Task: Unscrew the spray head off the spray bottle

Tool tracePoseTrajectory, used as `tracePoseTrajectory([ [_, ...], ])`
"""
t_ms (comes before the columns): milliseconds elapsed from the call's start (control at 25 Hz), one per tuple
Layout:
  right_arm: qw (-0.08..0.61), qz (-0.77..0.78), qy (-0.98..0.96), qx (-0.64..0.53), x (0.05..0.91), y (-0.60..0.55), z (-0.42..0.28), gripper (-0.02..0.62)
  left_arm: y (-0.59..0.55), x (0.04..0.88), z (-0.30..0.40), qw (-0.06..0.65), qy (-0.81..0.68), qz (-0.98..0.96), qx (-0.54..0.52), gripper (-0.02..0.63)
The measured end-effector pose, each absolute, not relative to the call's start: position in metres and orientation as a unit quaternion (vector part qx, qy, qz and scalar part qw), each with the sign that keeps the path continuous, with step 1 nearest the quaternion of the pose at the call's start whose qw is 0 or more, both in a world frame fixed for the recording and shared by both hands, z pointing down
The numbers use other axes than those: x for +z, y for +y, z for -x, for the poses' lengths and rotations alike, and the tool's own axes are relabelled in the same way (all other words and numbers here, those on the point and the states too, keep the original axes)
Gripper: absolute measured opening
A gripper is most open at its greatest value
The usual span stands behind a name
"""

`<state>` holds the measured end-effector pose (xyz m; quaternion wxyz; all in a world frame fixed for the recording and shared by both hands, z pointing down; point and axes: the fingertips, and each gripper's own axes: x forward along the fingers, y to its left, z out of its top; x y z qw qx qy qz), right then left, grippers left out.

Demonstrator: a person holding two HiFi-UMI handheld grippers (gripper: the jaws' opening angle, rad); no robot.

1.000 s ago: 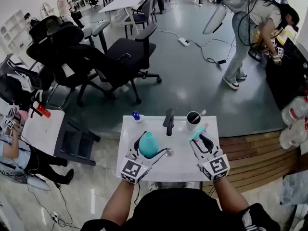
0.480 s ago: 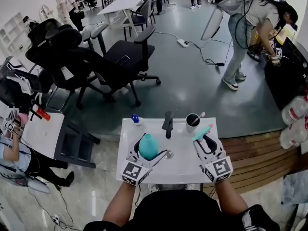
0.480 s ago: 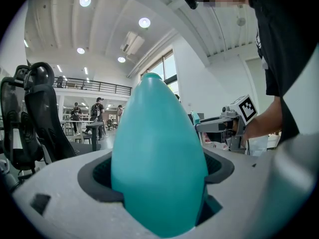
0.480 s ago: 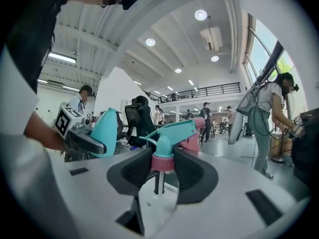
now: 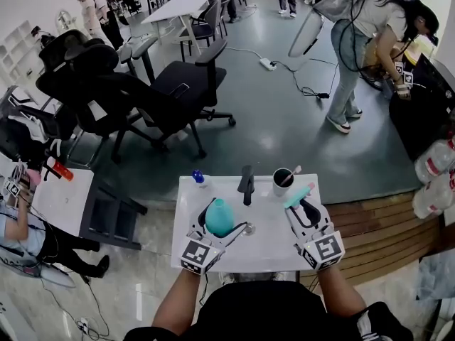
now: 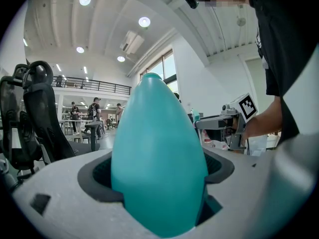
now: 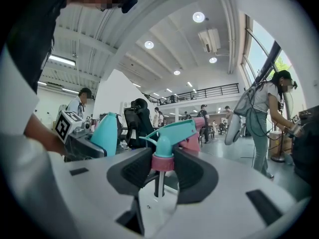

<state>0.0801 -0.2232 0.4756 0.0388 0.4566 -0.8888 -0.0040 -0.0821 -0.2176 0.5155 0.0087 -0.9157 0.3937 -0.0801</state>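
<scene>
Half the bottle point(image 6: 158, 133) — inside left claw point(image 6: 157, 169)

The bottle point(image 5: 219, 217) is teal. The spray head point(image 5: 297, 195) is teal with a pink collar and pink nozzle. The desk point(image 5: 270, 244) is white. Black-and-white square markers pattern the left gripper point(image 5: 217, 213) and right gripper point(image 5: 301, 205).

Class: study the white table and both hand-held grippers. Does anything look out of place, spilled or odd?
One thing: the spray head is off the teal bottle, gripped at its pink collar by the right hand-held gripper, its tube hanging bare, while the left hand-held gripper clamps the bottle. No spill shows on the table.
</scene>
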Motion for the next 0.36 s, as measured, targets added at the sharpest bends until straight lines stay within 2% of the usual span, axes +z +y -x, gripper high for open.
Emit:
tracePoseTrajectory([
  [360, 0.033, -0.459, -0.888, 0.001, 0.4750, -0.2199, -0.0808, 0.144, -0.2140, 0.5183, 0.0798, 0.004, 0.390, 0.917, -0.083, 0.465],
])
